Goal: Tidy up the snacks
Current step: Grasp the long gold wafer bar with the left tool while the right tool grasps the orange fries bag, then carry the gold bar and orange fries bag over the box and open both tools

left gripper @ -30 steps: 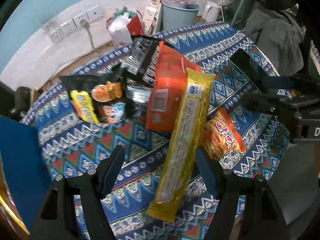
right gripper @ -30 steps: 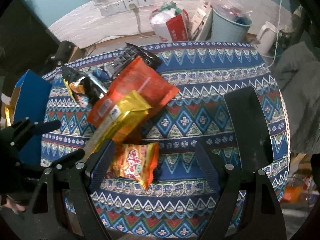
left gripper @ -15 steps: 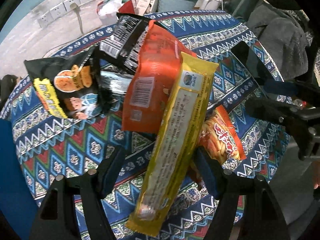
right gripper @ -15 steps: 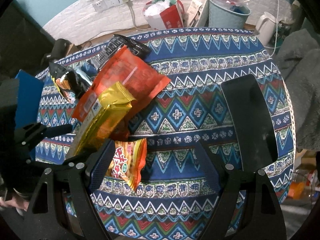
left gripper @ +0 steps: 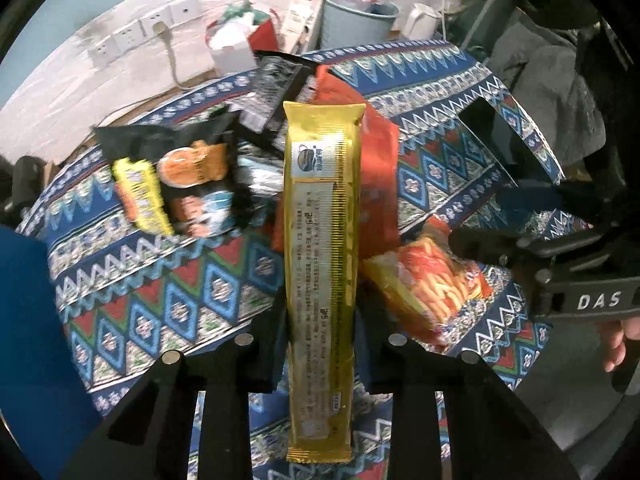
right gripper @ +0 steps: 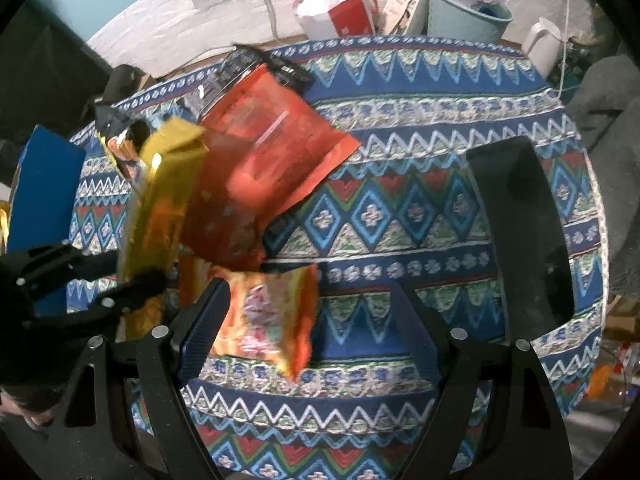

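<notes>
A long yellow packet (left gripper: 320, 240) runs straight up the left wrist view, and my left gripper (left gripper: 320, 332) is shut on its lower half. The right wrist view shows the same packet (right gripper: 160, 200) tilted up off the pile in the left gripper (right gripper: 120, 284). Under it lie a big red-orange bag (right gripper: 272, 152), a black cartoon bag (left gripper: 180, 176) and a black packet (left gripper: 272, 92). My right gripper (right gripper: 310, 296) stands open just above a small orange-yellow snack bag (right gripper: 272, 320), whose left edge is beside the left finger.
The snacks lie on a round table with a patterned blue cloth (right gripper: 400, 208). A flat black slab (right gripper: 520, 224) rests on its right side. A blue box (right gripper: 44, 192) stands at the left edge. Behind the table are a bin (right gripper: 464, 16), a red-white bag and a kettle.
The left jaws have closed onto the yellow packet, which now stands straight between them instead of slanting. The right gripper has sunk a little toward the small snack bag.
</notes>
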A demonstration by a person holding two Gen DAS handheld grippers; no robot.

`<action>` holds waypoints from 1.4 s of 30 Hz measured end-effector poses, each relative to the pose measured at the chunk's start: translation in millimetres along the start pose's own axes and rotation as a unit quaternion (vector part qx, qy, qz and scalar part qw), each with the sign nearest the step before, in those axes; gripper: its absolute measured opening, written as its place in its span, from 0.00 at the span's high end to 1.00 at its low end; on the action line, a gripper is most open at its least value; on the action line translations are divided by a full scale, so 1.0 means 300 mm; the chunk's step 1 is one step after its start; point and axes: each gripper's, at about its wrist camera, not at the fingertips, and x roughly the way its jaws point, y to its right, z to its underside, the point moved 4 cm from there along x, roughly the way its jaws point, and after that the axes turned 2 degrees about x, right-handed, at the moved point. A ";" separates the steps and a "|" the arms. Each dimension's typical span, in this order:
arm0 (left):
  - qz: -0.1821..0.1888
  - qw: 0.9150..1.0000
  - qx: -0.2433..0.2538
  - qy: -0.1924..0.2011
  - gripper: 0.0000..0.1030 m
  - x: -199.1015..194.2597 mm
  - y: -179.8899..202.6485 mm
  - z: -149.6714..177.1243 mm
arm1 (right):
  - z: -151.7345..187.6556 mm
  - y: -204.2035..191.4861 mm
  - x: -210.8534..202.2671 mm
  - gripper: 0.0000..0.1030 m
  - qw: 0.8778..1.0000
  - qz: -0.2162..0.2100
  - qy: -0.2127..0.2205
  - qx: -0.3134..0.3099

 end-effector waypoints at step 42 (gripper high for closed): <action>-0.046 0.998 -0.047 0.025 0.72 -0.193 -0.149 0.165 | 0.091 -0.313 0.123 0.50 0.990 0.036 -0.029 -0.135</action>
